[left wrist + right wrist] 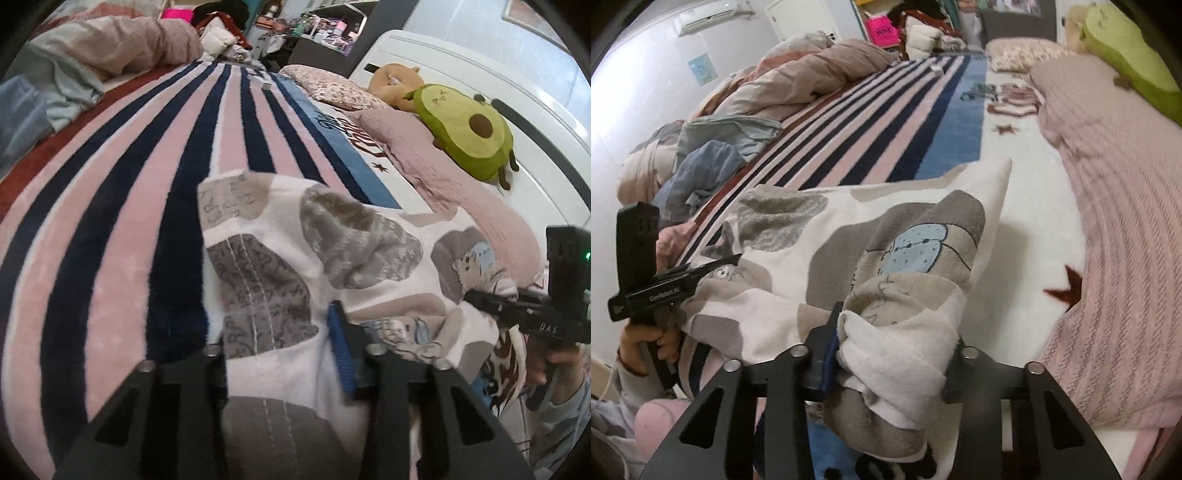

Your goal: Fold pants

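We see the white cotton pants printed with grey-brown patches and small blue cartoon figures (332, 258) lifted off the striped pink, navy and white fleece blanket (110, 240) that covers the bed, held up between both tools.

In the left wrist view the left gripper (280, 354) has its black fingers closed onto a gathered width of the cloth, the blue pad (341, 347) of one finger pressing into the fabric at about 6 o'clock; the other pad is hidden behind the cloth. The right gripper (487, 299) appears at 3 o'clock, its narrow jaws pinched on the far edge of the same garment, with a hand (554, 362) on its handle below.

In the right wrist view the right gripper (890, 354) is clamped on a thick rolled bunch of the pants (849, 251) at 6 o'clock (only the left blue pad (827, 362) shows). The left gripper (713, 267) bites the cloth at 9 o'clock, a hand (646, 339) beneath it.

A green avocado-shaped plush toy (465, 129) lies on a dusty-pink knitted pillow (443, 166) at 2 o'clock in the left view. A crumpled beige duvet (812, 74) sits at 11 o'clock in the right view.
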`<state>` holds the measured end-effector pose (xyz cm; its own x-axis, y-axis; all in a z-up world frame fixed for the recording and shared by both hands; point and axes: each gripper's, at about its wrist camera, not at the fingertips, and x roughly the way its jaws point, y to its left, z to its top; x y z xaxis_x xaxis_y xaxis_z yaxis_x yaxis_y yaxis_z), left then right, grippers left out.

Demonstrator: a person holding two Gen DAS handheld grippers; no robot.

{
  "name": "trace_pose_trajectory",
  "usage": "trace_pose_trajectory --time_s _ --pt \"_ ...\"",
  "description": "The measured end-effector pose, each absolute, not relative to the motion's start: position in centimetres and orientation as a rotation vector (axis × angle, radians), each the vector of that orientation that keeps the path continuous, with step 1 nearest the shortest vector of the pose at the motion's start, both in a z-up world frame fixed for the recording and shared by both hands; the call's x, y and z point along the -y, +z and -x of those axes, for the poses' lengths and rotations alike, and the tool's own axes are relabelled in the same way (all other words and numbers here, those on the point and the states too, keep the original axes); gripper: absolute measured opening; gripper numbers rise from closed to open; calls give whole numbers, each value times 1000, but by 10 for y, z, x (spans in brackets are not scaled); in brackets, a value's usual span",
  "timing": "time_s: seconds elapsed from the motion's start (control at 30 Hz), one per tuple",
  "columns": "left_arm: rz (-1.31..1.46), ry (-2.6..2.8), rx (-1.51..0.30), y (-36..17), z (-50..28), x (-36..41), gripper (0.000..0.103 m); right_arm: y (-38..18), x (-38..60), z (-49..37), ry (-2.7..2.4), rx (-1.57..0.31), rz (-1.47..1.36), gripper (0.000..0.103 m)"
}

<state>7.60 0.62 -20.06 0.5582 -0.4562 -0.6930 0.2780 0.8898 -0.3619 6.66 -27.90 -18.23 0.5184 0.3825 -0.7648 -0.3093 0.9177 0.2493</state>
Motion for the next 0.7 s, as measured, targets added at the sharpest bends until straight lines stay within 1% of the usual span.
trace_pose_trajectory --time_s 0.07,0.13,0.4,0.7 --pt "230 -436 -865 -195 -73 -7 17 -176 279 -64 418 -916 -94 30" --pt "221 -432 -843 -187 -70 -9 15 -168 279 -62 421 -896 -98 29" --pt "196 -401 -733 -138 -45 -37 14 -118 248 -50 470 -794 -48 28" --pt "177 -269 -612 -85 1 -120 14 -70 160 -36 607 -705 9 28"
